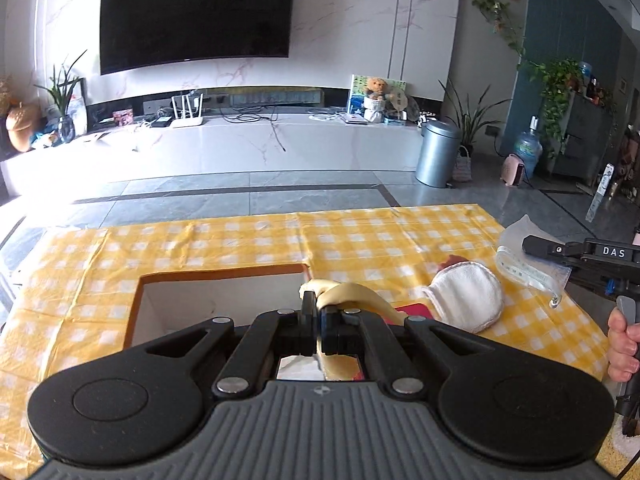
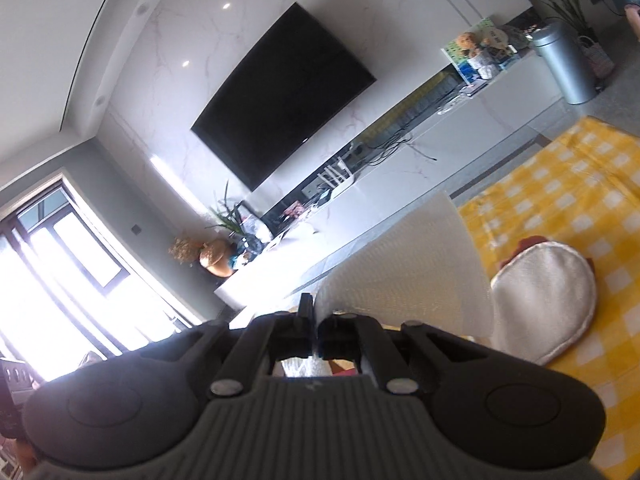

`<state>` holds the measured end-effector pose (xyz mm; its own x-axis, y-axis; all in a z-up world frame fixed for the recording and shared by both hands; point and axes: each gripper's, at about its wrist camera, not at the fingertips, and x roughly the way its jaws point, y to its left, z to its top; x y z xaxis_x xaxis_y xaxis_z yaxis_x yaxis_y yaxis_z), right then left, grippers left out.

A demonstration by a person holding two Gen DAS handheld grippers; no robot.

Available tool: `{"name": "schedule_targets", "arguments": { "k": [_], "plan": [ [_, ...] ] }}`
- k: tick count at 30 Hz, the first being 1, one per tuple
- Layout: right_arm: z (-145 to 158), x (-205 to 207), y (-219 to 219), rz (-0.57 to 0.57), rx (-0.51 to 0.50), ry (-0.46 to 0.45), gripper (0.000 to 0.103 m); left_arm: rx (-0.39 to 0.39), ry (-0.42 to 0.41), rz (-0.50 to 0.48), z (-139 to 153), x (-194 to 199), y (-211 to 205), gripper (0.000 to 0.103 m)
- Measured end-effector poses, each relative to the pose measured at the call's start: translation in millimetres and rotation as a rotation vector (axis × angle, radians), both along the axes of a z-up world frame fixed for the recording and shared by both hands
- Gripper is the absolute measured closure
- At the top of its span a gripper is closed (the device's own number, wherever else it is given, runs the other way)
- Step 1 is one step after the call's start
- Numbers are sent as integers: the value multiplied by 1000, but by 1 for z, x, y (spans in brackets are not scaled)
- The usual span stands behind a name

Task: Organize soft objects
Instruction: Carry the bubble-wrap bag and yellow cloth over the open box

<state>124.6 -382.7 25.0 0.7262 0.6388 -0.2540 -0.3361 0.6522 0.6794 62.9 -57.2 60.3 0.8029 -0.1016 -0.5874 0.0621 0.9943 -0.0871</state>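
My left gripper (image 1: 319, 308) is shut on a cream, dough-like soft piece (image 1: 352, 294) and holds it over the near right corner of an open cardboard box (image 1: 224, 276) on the yellow checked tablecloth (image 1: 240, 240). A white round padded cushion (image 1: 464, 298) lies on the cloth to the right; it also shows in the right wrist view (image 2: 544, 292). My right gripper (image 2: 316, 320) is shut on a translucent white mesh bag (image 2: 404, 272) and holds it up, tilted; it shows in the left wrist view (image 1: 532, 248) at the right edge, with the bag (image 1: 520, 240) there too.
A red flat item (image 1: 416, 312) lies under the cushion's near side. The table's far edge drops to a grey tiled floor. A TV wall, a low white cabinet and a metal bin (image 1: 436, 152) stand beyond. A person's hand (image 1: 624, 344) holds the right gripper's handle.
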Motion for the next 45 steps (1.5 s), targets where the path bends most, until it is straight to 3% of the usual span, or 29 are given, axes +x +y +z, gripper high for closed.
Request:
{"name": "schedule_targets", "arguments": {
  "k": [8,15,21,27,45],
  "plan": [
    [27,-9,88,161,-126,-79,103,-75,-7,81,-9,-8,65,101],
    [29,-12,166,267,-238,-91,103,-149,-32,117,-28,-11,101,101],
    [16,5,219,300,-382,-45,103,-272,-20,79,-44,-8,126,101],
    [3,23,258,297,-532,-1,103,-325,-5,73,-51,-12,139,101],
    [-69,89,358,404,-986,159,103,-369,27,74,-58,-11,153,101]
  ]
}}
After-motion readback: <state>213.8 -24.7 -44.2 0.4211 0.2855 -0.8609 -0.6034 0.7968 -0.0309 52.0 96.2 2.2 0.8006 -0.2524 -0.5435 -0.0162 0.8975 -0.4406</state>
